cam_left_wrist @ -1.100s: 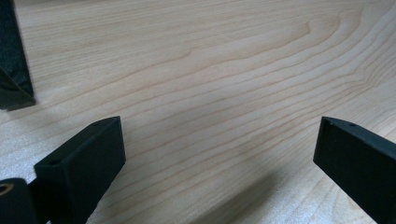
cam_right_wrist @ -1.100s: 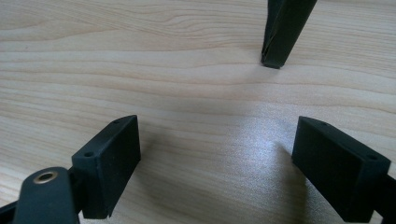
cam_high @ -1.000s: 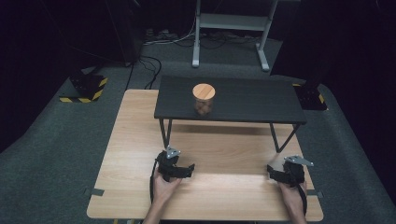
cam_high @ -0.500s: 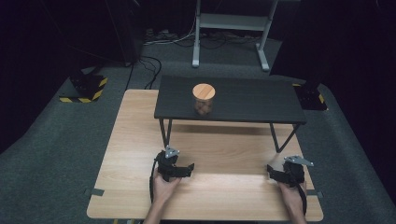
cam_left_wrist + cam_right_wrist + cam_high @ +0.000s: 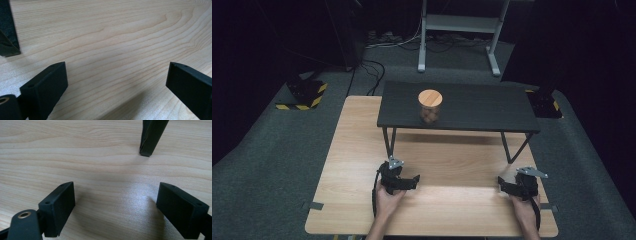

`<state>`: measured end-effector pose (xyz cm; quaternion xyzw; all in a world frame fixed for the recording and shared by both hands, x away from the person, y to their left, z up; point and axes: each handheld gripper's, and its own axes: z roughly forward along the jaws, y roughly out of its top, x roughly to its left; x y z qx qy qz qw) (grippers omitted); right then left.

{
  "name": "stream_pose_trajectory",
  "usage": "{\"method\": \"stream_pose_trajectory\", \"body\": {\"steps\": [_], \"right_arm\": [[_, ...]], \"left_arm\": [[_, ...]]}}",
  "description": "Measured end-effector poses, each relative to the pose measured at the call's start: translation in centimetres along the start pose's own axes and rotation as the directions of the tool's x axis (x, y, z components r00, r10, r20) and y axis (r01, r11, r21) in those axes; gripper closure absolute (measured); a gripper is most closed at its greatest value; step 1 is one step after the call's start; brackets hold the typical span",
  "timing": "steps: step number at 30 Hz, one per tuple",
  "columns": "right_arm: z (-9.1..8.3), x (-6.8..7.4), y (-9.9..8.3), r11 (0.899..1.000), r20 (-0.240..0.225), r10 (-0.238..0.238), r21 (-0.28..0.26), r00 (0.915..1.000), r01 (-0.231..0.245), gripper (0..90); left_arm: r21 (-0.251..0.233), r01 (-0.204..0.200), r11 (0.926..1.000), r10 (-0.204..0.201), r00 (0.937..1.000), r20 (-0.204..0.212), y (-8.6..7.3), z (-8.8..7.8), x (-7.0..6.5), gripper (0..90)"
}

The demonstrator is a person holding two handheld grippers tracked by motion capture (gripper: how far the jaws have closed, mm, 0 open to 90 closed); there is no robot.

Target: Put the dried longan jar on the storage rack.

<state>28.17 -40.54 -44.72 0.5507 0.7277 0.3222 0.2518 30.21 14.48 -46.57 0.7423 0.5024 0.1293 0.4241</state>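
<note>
Looking down from the high view, a light wooden tabletop (image 5: 362,150) with clear grain stands in a dark room on grey carpet (image 5: 272,170). A low black shelf (image 5: 482,107) on thin black legs spans the far half of the tabletop, reaching almost to its far edge. On the shelf, left of its middle, stands a small clear jar (image 5: 430,106) with a round wooden lid; something small and brownish sits inside, too blurred to name.

Two hands come in over the near edge. The left hand (image 5: 388,200) holds the left gripper (image 5: 399,179) near the near edge, left of centre, resting on the wood. The right hand (image 5: 523,210) holds the right gripper (image 5: 517,184) close to the near right corner, also on the wood. Both sit well apart from the jar.

From the left gripper view, the two black jaws stand wide apart with bare wood between them. From the right gripper view, the jaws are likewise spread wide over bare wood, and one black shelf leg (image 5: 151,137) meets the tabletop beyond them.

Past the far edge, a grey metal frame (image 5: 459,25) stands on the floor with cables (image 5: 372,75) trailing beside it. A yellow-and-black striped block (image 5: 304,97) lies on the carpet off the far left corner.
</note>
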Motion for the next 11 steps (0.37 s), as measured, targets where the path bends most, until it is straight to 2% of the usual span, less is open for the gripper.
{"method": "stream_pose_trajectory", "body": {"steps": [11], "right_arm": [[-0.02,-0.13,-0.04,1.0,-0.005,0.003,-0.002,1.0,-0.003,14.8]], "left_arm": [[-0.005,0.011,0.9999,-0.011,0.9999,0.0,-0.1,-0.03,0.01,5.2]]}}
